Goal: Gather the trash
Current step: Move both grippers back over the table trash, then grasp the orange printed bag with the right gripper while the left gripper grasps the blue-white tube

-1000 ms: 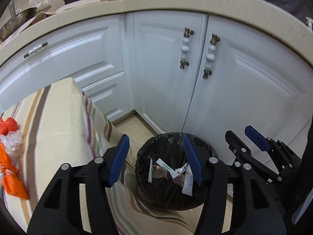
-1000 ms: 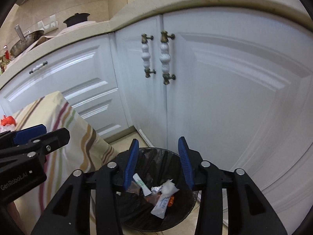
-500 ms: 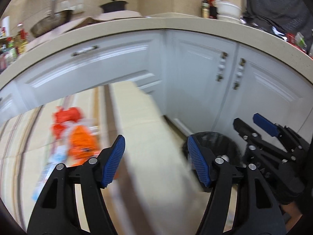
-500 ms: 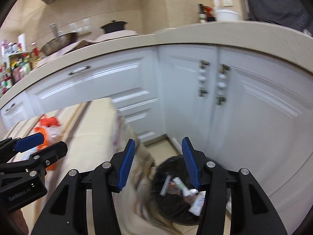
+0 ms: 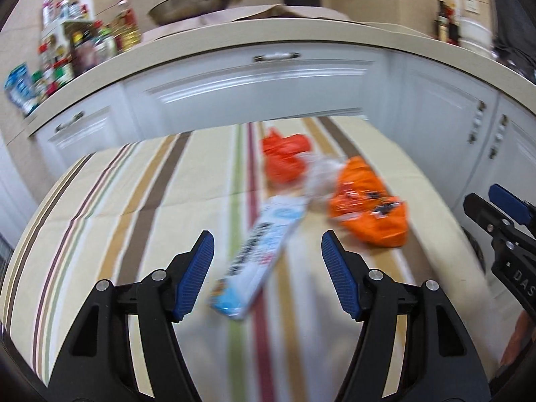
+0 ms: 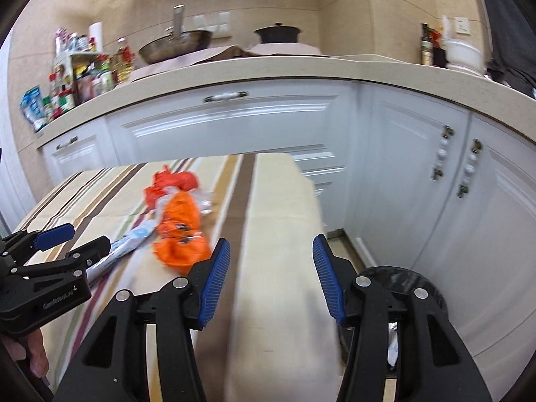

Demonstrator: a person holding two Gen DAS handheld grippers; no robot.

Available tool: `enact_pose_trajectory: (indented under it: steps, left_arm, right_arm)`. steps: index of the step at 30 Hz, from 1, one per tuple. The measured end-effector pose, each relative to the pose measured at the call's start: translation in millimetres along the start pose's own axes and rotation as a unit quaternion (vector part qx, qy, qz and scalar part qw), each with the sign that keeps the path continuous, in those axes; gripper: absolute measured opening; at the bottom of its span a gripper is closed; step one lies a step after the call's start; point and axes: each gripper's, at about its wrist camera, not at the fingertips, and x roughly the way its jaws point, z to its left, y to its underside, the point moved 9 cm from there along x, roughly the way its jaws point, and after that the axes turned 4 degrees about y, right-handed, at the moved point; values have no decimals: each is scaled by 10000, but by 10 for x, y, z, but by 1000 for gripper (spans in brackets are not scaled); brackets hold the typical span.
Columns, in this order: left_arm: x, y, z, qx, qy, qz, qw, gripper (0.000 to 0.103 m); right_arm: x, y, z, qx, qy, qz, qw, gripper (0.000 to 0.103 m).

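On the striped tablecloth lie a long blue-and-white wrapper, an orange wrapper, a red wrapper and a clear plastic piece. My left gripper is open and empty, held above the blue-and-white wrapper. My right gripper is open and empty above the table's right edge. The orange wrapper lies to its left. The black bin with trash in it stands on the floor at the lower right.
White cabinets under a beige counter run behind and to the right of the table. A pan, a pot and several bottles stand on the counter. The left gripper shows in the right wrist view.
Both grippers have swung left, away from the bin and over the table. The wrappers have come into the middle of the left wrist view. Both stay open and empty.
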Motion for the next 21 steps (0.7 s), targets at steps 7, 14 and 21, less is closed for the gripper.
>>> enact_pose_trajectory:
  steps: [7, 14, 21]
  left_arm:
    - [23, 71, 269, -165, -46, -5, 9999, 68]
    - [175, 142, 277, -140, 121, 180, 9997, 69]
    - [319, 191, 224, -124, 363, 387, 9985, 59]
  right_arm:
    - [63, 2, 322, -250, -140, 93, 9995, 51]
    - [112, 9, 465, -360, -181, 169, 9990, 51]
    - [158, 10, 540, -419, -211, 227, 9986, 53]
